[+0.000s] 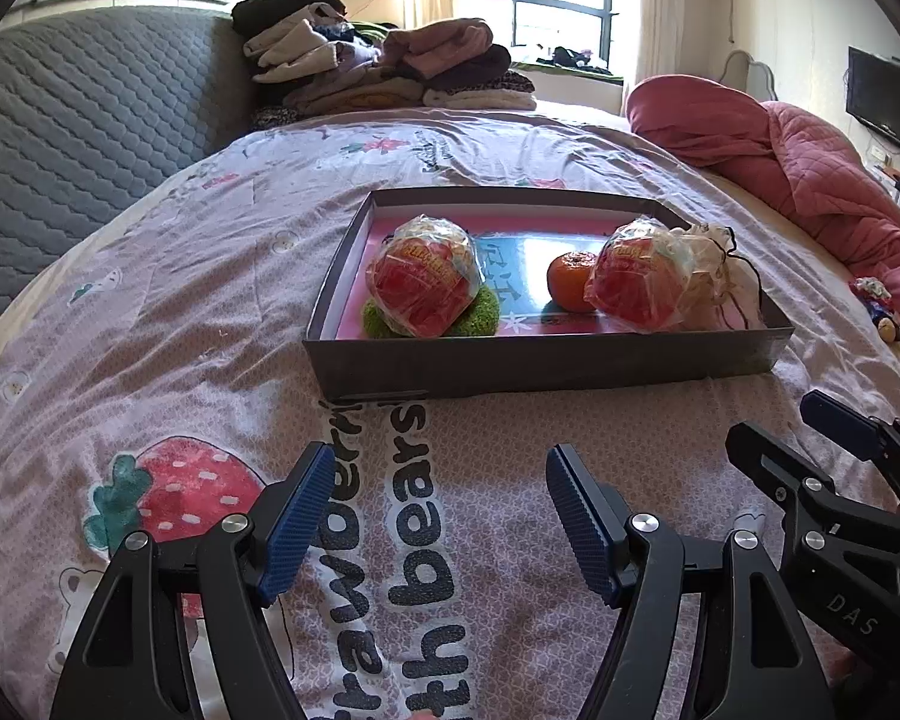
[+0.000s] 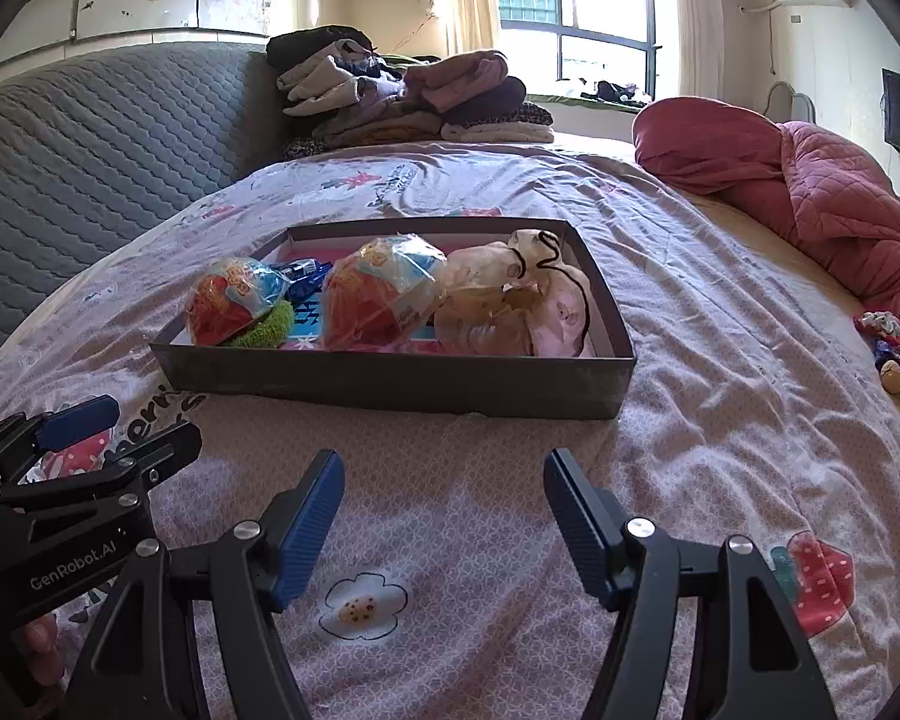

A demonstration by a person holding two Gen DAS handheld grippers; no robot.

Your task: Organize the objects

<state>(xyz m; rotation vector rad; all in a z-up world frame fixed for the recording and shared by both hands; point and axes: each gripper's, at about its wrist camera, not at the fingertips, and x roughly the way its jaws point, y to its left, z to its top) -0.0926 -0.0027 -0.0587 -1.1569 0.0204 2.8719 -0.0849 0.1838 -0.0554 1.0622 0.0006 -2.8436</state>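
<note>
Both grippers hover over the bedspread, jaws spread, nothing between them. The left gripper and right gripper point side by side at the box, which lies just ahead, long side across their line. Inside, the left ball sits dead ahead of the left jaws; the right ball sits ahead of the right jaws, slightly leftward. The orange lies between the balls, so each hand likely serves its own side.

Black hand-held gripper, blue ribbed pads, silver screws.

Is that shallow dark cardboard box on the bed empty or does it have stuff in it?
Not empty: the box holds wrapped balls, an orange and a pouch.
</note>
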